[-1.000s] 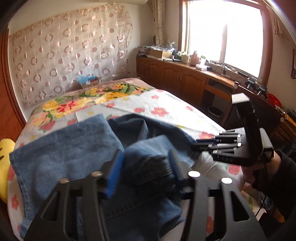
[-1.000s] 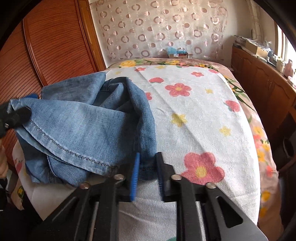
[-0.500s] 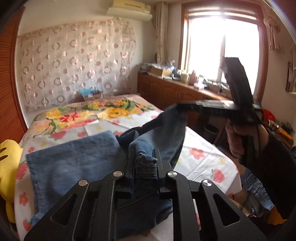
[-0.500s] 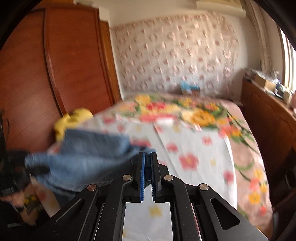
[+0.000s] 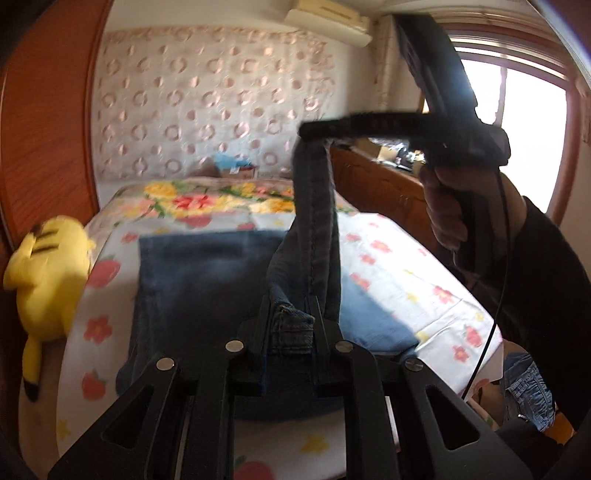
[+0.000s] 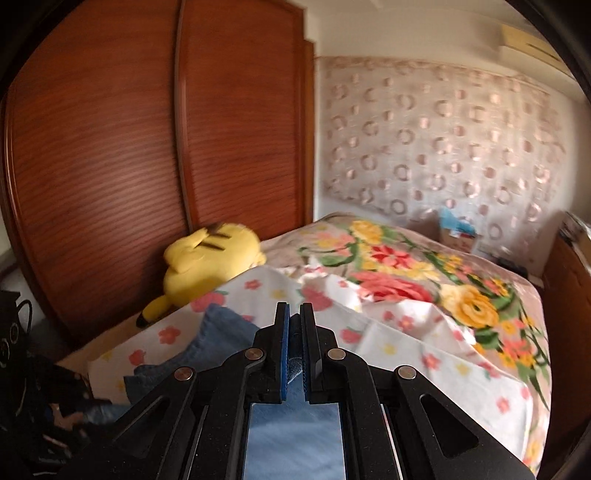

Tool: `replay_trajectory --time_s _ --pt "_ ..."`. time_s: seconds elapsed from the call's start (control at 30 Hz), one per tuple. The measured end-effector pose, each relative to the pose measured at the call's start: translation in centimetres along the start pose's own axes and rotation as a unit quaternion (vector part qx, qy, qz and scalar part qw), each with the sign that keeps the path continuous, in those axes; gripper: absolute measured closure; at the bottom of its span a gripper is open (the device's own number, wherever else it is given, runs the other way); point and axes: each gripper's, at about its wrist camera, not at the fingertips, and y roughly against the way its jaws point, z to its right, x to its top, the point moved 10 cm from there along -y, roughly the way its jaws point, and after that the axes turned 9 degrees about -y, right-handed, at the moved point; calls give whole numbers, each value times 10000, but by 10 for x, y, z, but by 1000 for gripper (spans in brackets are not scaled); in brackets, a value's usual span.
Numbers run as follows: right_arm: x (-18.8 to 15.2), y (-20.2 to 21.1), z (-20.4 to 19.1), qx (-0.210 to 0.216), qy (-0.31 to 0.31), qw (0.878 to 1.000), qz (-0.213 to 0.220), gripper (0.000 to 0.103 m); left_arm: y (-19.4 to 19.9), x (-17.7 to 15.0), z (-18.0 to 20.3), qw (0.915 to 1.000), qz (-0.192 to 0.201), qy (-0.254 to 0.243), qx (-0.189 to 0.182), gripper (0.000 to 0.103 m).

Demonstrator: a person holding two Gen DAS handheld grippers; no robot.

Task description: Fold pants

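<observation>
One pants (image 5: pixel 207 280), two grippers, one plush toy (image 5: pixel 48 266) (yellow).

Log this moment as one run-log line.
left claw: shut on jeans | right claw: shut on jeans, lifted | bed: jeans partly resting

**A lived-in home bedroom**

The bed (image 6: pixel 424 332) fills the room, spread with a white flowered sheet (image 5: pixel 406 266) and, toward its head, a bright floral blanket (image 6: pixel 406 273). A yellow plush toy (image 6: pixel 210 262) lies at the bed's left edge, against tall wooden wardrobe doors (image 6: pixel 129 147). Behind the head of the bed hangs a pale cloth with ring patterns (image 5: pixel 207 103), with an air conditioner (image 5: pixel 328 18) above it. To the bed's right stand low wooden cabinets (image 5: pixel 380 184) under a sunlit window (image 5: pixel 524 122).
</observation>
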Motion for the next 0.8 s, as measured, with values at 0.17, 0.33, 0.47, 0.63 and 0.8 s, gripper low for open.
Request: replay_trajectory --time_s 0.17,0.33,0.47,0.63,0.8 --pt "8 -52 -13 136 254 9989 -377 98 -8 -26 -25 9994 -274 212 71 86" --pt "26 -86 -28 159 366 9978 -532 98 -6 -41 -46 9979 -450 346 305 79" --pt "34 -106 -42 222 355 9974 -594 98 -1 -48 -66 9967 -473 446 493 55" --pt "30 -114 -44 199 220 9976 -618 98 0 -47 -75 9964 -461 435 566 51" --pt "30 -106 -41 199 138 9985 -500 66 2 -44 -77 9961 -429 444 625 51"
